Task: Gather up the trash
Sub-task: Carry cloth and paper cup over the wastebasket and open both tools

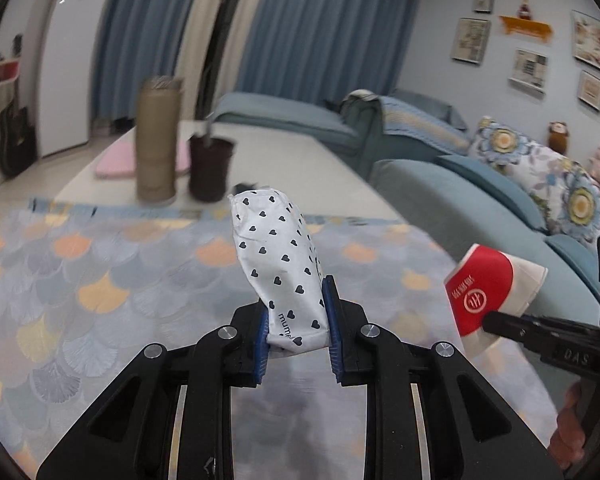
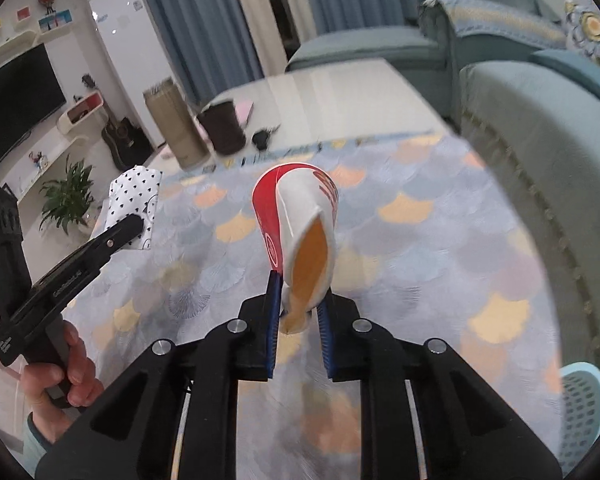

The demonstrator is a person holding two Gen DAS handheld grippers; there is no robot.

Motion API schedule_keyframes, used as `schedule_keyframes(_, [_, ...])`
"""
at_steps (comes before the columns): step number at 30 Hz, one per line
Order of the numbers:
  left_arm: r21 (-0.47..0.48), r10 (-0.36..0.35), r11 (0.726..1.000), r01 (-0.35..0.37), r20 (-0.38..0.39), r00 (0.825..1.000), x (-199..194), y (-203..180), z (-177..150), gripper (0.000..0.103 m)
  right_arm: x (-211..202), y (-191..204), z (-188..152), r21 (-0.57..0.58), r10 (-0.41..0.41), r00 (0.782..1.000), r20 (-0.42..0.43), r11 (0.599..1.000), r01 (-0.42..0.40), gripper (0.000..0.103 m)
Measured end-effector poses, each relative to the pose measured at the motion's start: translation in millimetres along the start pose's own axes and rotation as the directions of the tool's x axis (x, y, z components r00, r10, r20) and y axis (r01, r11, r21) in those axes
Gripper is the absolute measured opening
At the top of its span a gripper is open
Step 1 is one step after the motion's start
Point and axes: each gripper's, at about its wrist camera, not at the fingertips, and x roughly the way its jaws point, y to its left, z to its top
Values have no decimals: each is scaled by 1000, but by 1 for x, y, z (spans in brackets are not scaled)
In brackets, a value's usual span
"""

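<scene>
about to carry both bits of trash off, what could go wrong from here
The squashed red paper cup is pinched only at its rim by the right gripper, so it might slip or drip any leftover liquid onto the tablecloth. The heart-print packet stands tall above the left gripper and could tilt out.

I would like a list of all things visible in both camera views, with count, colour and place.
packet: 1, white with dark hearts, held in the left gripper
paper cup: 1, red and white, squashed, held in the right gripper
table: 1, pale, beyond the rug
rug: 1, grey with orange scales, on the floor
canister: 1, tan, on the table
pot: 1, dark brown, beside the canister
sofa: 1, blue, on the right
guitar: 1, black, beside the white cabinet
plant: 1, green, on the left
left gripper: 1, black, blue pads
right gripper: 1, black, blue pads
</scene>
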Motion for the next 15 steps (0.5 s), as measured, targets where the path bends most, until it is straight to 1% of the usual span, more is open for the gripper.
schedule_keyframes(2, [19,-32,999,31,16,999,-12,-19,6,22,-21,-8,1,8,-9,1000,29,1000,8,15])
schedule_keyframes(7, [74,-105,992,102,43,994,-35,-71,21,22,-82,-27,1,3,-69,992,107,998,69,15])
schedule_keyframes(11, [103,-174,980,169,49,983,-49,-117,29,22,-124,-45,-2,16,-111,983,146,994,109,15])
schedule_keyframes(15, [139,-240,963,233,34,970,-58,-166,28,22,-168,-71,-15,49,-158,973,169,987,152,15])
